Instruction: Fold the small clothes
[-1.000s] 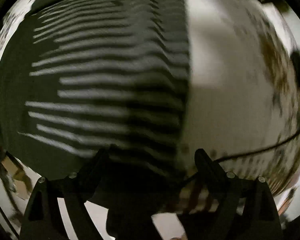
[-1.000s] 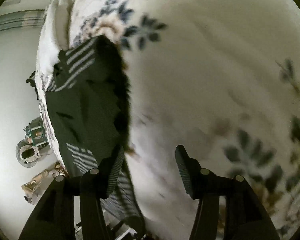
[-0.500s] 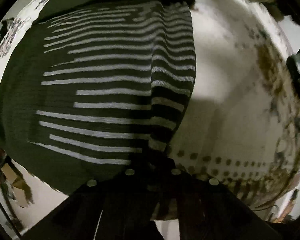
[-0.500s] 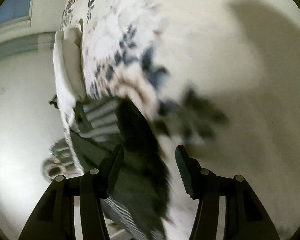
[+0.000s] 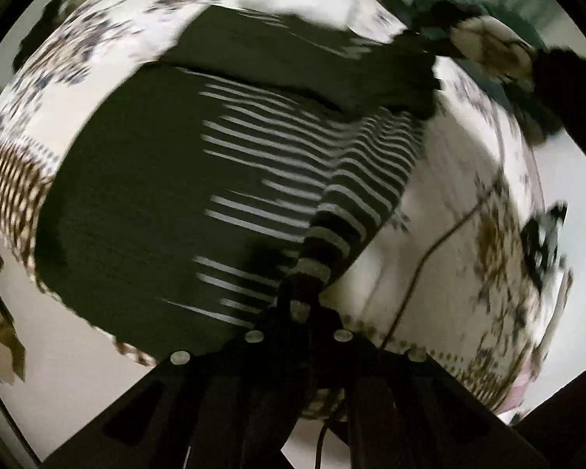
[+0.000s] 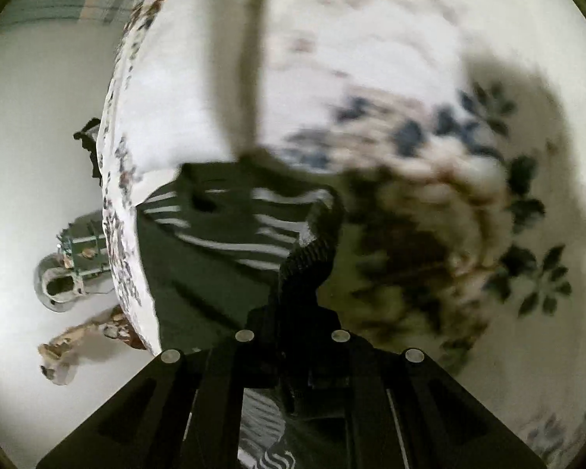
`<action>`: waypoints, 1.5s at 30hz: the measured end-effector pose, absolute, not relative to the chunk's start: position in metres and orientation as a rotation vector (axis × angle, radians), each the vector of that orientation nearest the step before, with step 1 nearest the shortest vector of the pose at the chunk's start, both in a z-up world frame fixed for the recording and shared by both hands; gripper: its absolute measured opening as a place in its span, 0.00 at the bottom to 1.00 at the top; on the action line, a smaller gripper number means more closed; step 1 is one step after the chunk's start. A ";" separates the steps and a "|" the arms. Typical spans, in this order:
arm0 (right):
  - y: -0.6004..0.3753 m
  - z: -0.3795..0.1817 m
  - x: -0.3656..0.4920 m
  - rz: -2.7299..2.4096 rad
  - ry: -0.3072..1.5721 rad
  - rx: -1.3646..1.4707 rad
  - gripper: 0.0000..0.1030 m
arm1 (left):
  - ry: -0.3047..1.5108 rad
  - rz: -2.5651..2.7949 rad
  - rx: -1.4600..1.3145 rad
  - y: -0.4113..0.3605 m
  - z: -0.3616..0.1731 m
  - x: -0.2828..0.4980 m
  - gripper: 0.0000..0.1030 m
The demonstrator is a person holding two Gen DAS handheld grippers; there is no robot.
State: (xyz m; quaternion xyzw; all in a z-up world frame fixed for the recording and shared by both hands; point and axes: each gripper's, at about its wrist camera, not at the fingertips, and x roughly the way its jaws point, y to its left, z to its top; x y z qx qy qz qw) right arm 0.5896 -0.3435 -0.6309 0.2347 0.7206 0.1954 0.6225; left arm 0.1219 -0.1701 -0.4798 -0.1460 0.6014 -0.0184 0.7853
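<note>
On the flowered bedspread [image 5: 429, 258] the dark striped sweater [image 5: 148, 195] lies spread — my left claw [image 5: 299, 312] pinches its striped sleeve, my right claw [image 6: 293, 312] its dark edge [image 6: 312, 242]. I'm mid-fold, I judge; next both must carry their holds across together.

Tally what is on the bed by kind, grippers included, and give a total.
Dark striped garment: 1
Heap of other clothes at the far edge, too blurred to separate: 1
Dark cable lying on the floral bedsheet: 1
Hand-held grippers, the left hand-held gripper and the right hand-held gripper, both clamped on the striped garment: 2
Total: 5
</note>
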 end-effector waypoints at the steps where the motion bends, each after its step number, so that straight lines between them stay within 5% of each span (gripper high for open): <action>1: -0.330 -0.617 0.591 0.447 1.652 0.510 0.09 | 1.290 -0.033 -0.352 -0.149 -0.478 0.121 0.04; 9: -0.140 -0.552 0.622 0.400 1.650 0.291 0.08 | 1.245 0.021 -0.586 -0.010 -0.485 0.107 0.04; 16: 0.057 -0.620 0.644 0.341 1.693 0.092 0.09 | 1.227 0.090 -0.779 0.085 -0.542 0.099 0.07; 18: 0.079 -0.645 0.644 0.347 1.746 0.154 0.18 | 1.276 0.133 -0.849 0.109 -0.571 0.096 0.10; 21: 0.082 -0.649 0.632 0.385 1.731 0.307 0.42 | 1.314 0.205 -0.909 0.141 -0.595 0.082 0.18; 25: 0.049 -0.622 0.573 0.449 1.739 0.413 0.44 | 1.304 0.211 -0.888 0.163 -0.592 0.075 0.58; 32: 0.021 -0.690 0.395 0.373 1.984 0.639 0.51 | 1.312 0.098 -0.806 0.158 -0.579 0.103 0.59; 35: 0.059 -0.716 0.351 0.454 1.974 0.910 0.52 | 1.319 0.084 -0.774 0.162 -0.576 0.111 0.59; 39: 0.084 -0.685 0.337 0.749 1.854 1.243 0.52 | 1.329 0.060 -0.711 0.163 -0.567 0.117 0.59; 45: -0.041 -0.627 0.316 0.574 1.712 0.874 0.52 | 1.346 -0.023 -0.641 0.146 -0.568 0.136 0.59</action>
